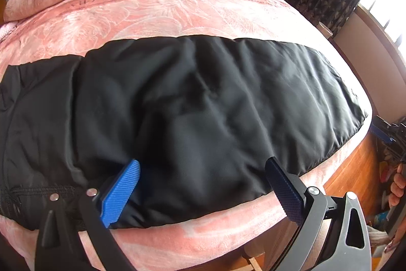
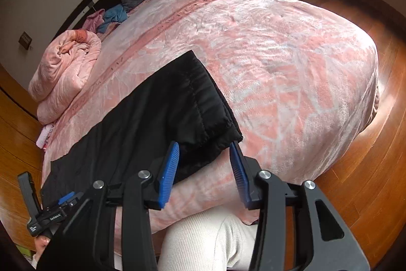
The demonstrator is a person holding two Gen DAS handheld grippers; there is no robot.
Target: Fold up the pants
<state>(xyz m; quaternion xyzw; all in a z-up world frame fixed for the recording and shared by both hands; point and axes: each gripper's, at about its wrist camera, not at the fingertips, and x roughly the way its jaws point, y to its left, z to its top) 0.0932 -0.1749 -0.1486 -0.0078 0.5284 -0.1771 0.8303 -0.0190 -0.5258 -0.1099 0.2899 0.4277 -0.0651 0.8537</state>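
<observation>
one pair of black padded pants [image 1: 192, 103] lies flat along the near edge of the bed [image 1: 177, 9], already doubled leg on leg as far as i can judge, waistband toward the left gripper [image 1: 203, 184] and cuffs toward the right gripper [image 2: 205, 164]. the left one's jaws are spread wide, the bright blue pad resting on or just above the fabric near the waist end, the other pad at the pants' near hem; nothing is pinched. the right one's jaws are also spread, straddling the cuff corner at the pants' near edge without closing on it.

the step in hand looks like taking hold for the next fold. to do it well, each gripper should bite both layers together, close to the near edge, so the slippery quilted cloth does not slide apart, then lift evenly and carry cuff over to waist.

counted: one pair of pants, two grippers, one rolled pink quilt [image 2: 66, 67] beyond the pants toward the headboard.
</observation>
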